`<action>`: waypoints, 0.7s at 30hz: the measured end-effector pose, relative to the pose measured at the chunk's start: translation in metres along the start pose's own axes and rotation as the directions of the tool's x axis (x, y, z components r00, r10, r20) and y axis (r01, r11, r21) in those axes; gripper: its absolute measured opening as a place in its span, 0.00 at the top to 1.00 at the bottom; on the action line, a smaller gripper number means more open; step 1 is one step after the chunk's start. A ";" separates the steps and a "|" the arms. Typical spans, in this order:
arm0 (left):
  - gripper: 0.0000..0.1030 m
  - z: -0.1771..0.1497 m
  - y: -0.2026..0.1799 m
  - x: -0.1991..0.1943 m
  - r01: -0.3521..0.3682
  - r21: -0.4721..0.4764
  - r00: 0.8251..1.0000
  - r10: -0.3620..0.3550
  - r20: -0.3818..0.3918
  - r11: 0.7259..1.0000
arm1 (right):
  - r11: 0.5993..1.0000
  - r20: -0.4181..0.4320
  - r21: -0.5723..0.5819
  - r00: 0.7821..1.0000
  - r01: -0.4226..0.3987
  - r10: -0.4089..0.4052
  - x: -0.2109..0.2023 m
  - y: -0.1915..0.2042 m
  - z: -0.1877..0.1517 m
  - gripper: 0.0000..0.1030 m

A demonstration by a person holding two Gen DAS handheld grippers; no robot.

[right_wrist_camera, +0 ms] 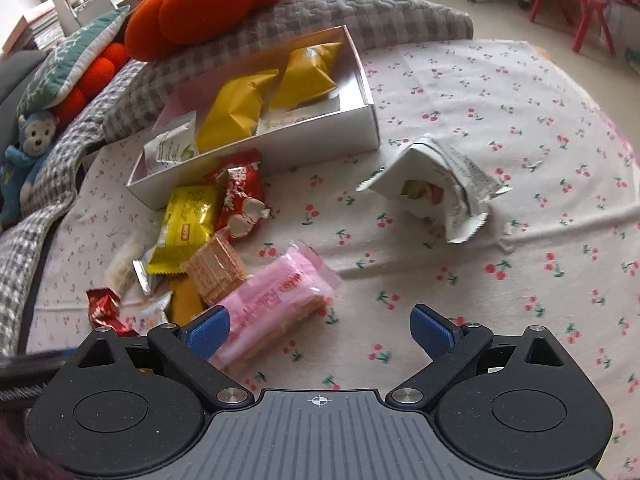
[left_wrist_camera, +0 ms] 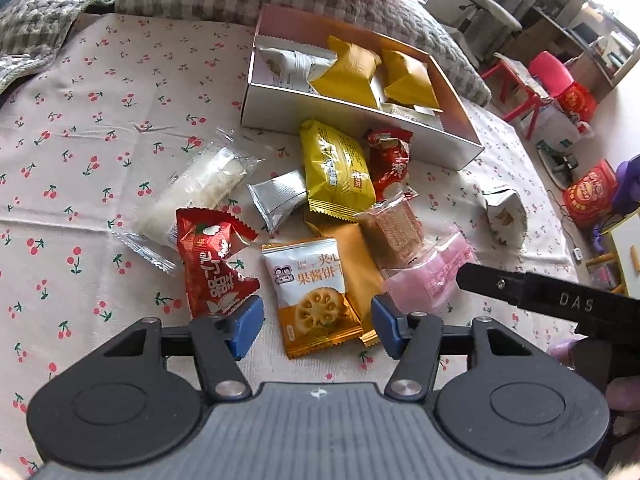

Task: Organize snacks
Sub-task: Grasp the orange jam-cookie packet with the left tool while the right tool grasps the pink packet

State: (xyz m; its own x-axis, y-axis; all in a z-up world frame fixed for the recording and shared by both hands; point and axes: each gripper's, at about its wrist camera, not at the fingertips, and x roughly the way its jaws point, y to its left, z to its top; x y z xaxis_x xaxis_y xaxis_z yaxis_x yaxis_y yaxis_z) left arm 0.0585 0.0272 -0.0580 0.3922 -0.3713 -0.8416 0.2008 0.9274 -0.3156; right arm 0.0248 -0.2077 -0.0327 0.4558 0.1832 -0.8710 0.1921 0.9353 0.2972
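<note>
Left gripper [left_wrist_camera: 318, 326] low over the cherry-print cloth [left_wrist_camera: 92, 128], jaws partly apart around the white-and-orange biscuit packet [left_wrist_camera: 314, 300], blue pads on either side of it, whether the pads press on it cannot be told. Just left of that packet a red wrapped sweet [left_wrist_camera: 212, 260], its lower corner beside the left pad. Under the biscuit packet's right edge a flat orange sachet [left_wrist_camera: 358, 264]. Behind these a loose pile: a yellow packet [left_wrist_camera: 336, 168] leaning on a small silver pouch [left_wrist_camera: 278, 196], a red-and-white wrapped candy [left_wrist_camera: 390, 162] to its right, a clear-wrapped wafer block [left_wrist_camera: 394, 230] in front of that, a long clear bag of white rice snack [left_wrist_camera: 196, 192] to the far left. Further back a shallow white box [left_wrist_camera: 352, 116], open at the top, holding two mustard-yellow packets [left_wrist_camera: 352, 70] and a white-grey pouch in its left end. Apart to the right on the cloth a crumpled white packet [right_wrist_camera: 436, 184], lying alone. Right gripper [right_wrist_camera: 320, 330] also low, jaws wide, nothing clamped; pink wafer packet [right_wrist_camera: 272, 304] lying slantwise with its near end just beside the left pad, right pad over bare cloth. Beyond the box a grey checked quilt [right_wrist_camera: 248, 28] with an orange plush pumpkin [right_wrist_camera: 212, 4] on it and a small blue monkey toy [right_wrist_camera: 28, 152] at the left edge
</note>
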 end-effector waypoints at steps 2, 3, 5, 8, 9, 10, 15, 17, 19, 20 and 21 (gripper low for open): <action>0.52 0.000 -0.001 0.003 0.000 -0.006 1.000 0.000 0.003 1.000 | 1.000 -0.003 0.005 1.000 -0.006 0.006 0.004 0.005 0.001 0.05; 0.54 0.000 -0.002 0.005 0.000 -0.009 1.000 0.000 0.002 1.000 | 1.000 -0.005 0.005 1.000 -0.004 0.004 0.006 0.007 0.002 0.05; 0.56 -0.001 -0.003 0.010 -0.004 -0.015 1.000 0.004 0.000 1.000 | 1.000 -0.007 -0.003 1.000 0.005 -0.005 0.012 0.013 0.002 0.05; 0.57 -0.001 -0.005 0.014 -0.037 0.001 0.999 0.037 0.014 0.999 | 1.000 -0.001 -0.011 1.000 0.022 -0.022 0.019 0.019 0.002 0.05; 0.58 -0.002 -0.006 0.015 -0.049 0.012 0.999 0.049 0.020 0.999 | 1.000 0.006 -0.013 1.000 0.026 -0.026 0.021 0.020 0.002 0.05; 0.58 -0.002 -0.007 0.017 -0.059 0.022 0.998 0.058 0.024 0.998 | 0.999 0.015 -0.016 0.999 0.032 -0.032 0.023 0.021 0.002 0.05; 0.62 -0.002 -0.004 0.016 -0.074 0.065 0.997 0.072 0.034 0.995 | 0.995 0.049 -0.083 0.998 0.050 -0.046 0.027 0.025 -0.001 0.05; 0.62 -0.004 -0.002 0.015 -0.081 0.088 0.996 0.077 0.039 0.993 | 0.993 0.050 -0.108 0.998 0.046 -0.040 0.025 0.023 -0.002 0.05; 0.62 -0.006 -0.001 0.014 -0.089 0.121 0.995 0.085 0.044 0.989 | 0.991 0.041 -0.130 0.998 0.042 -0.037 0.021 0.019 -0.004 0.05; 0.62 -0.008 0.001 0.012 -0.093 0.145 0.995 0.087 0.049 0.985 | 0.988 0.036 -0.146 0.999 0.041 -0.037 0.019 0.018 -0.005 0.05; 0.61 -0.009 0.001 0.012 -0.092 0.169 0.995 0.085 0.052 0.981 | 0.984 0.033 -0.170 0.999 0.044 -0.039 0.016 0.016 -0.007 0.05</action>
State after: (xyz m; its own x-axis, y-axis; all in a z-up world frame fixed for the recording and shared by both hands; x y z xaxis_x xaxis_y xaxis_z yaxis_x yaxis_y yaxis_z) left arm 0.0550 0.0238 -0.0727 0.4536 -0.2933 -0.8416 0.3124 0.9367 -0.1580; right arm 0.0292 -0.1879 -0.0450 0.4764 0.1363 -0.8686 0.0617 0.9803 0.1877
